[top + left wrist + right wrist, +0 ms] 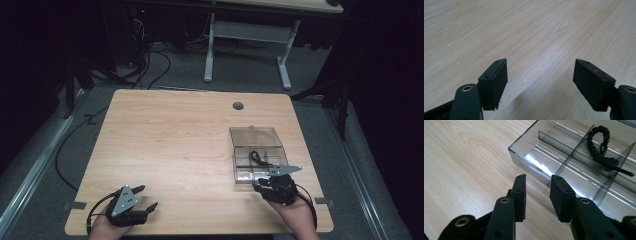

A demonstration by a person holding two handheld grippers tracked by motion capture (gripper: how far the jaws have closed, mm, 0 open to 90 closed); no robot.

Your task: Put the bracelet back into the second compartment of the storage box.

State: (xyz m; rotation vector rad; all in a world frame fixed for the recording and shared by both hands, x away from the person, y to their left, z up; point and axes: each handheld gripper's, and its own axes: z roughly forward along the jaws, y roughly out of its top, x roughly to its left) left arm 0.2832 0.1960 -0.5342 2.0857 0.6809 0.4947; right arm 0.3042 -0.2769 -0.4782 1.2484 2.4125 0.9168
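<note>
With its jaws narrow and empty, the right gripper [537, 195] could nudge the box [524, 153] and shift the cord [600, 147]; the left gripper [540, 82] gapes wide at near left.

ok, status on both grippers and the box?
Left gripper open, empty, over bare table. Right gripper part open, empty, at near wall of clear box. Black cord inside. Nothing blocking.

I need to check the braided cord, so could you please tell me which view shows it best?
The right gripper view: the black braided cord lies looped in a compartment of the clear box, weave visible. The high view shows it as a small dark loop. The left gripper view looks at bare table.
</note>
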